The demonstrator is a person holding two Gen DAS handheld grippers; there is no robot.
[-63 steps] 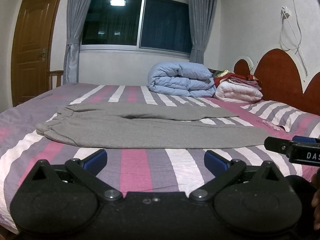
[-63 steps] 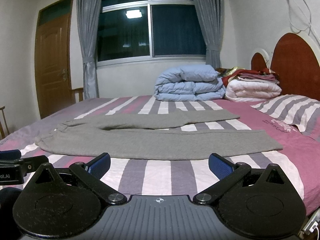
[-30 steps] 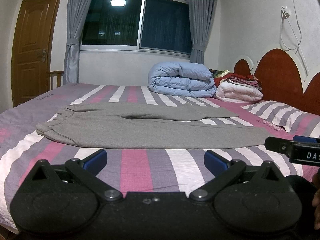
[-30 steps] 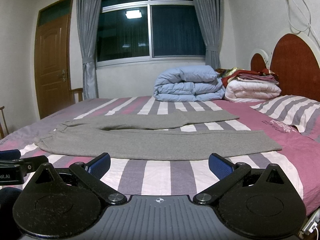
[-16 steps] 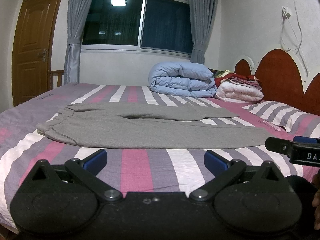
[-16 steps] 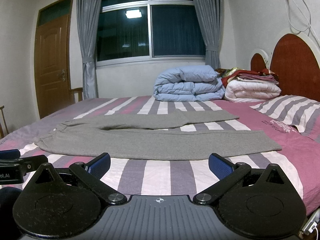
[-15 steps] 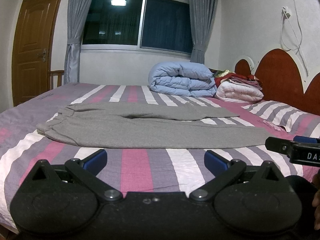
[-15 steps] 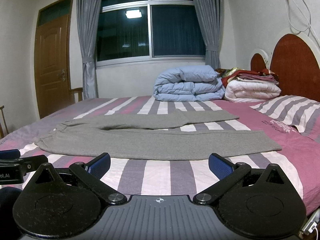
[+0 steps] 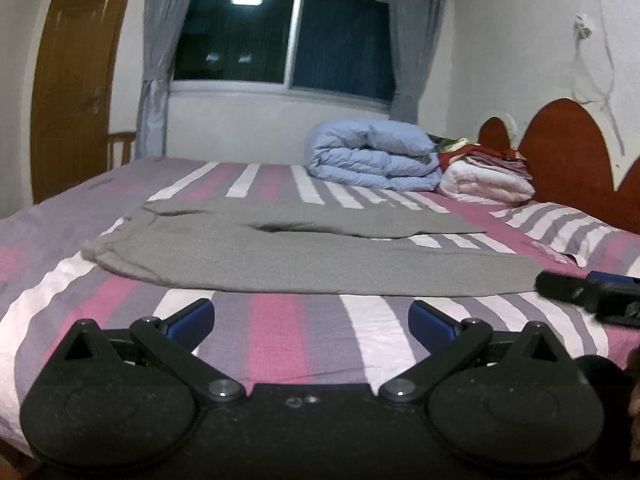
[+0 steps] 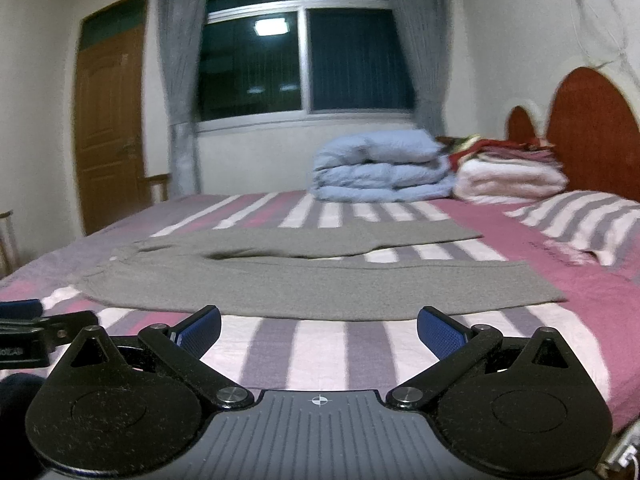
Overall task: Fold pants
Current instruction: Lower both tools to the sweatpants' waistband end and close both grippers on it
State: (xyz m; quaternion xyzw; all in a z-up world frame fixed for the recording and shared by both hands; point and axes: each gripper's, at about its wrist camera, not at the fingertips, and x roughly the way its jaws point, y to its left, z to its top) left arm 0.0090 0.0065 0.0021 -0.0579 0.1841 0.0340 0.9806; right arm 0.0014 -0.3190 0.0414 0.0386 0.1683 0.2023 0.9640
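Grey pants (image 9: 304, 256) lie flat across the striped bed, waistband to the left, both legs stretched to the right and spread apart; they also show in the right wrist view (image 10: 320, 280). My left gripper (image 9: 311, 320) is open and empty, just short of the near leg's edge. My right gripper (image 10: 319, 330) is open and empty, close before the near leg's hem side. The right gripper's tip shows at the right edge of the left wrist view (image 9: 588, 290); the left gripper's tip shows at the left edge of the right wrist view (image 10: 36, 326).
A folded blue duvet (image 9: 372, 160) and a stack of folded bedding (image 9: 486, 178) sit at the far side of the bed (image 9: 280, 344). A striped pillow (image 10: 584, 220) lies by the red headboard (image 10: 592, 132). A door (image 10: 108, 128) and window stand behind.
Both grippers have moved forward and slightly closer to the pants, and the views are a little blurred by motion. The pants have not moved.
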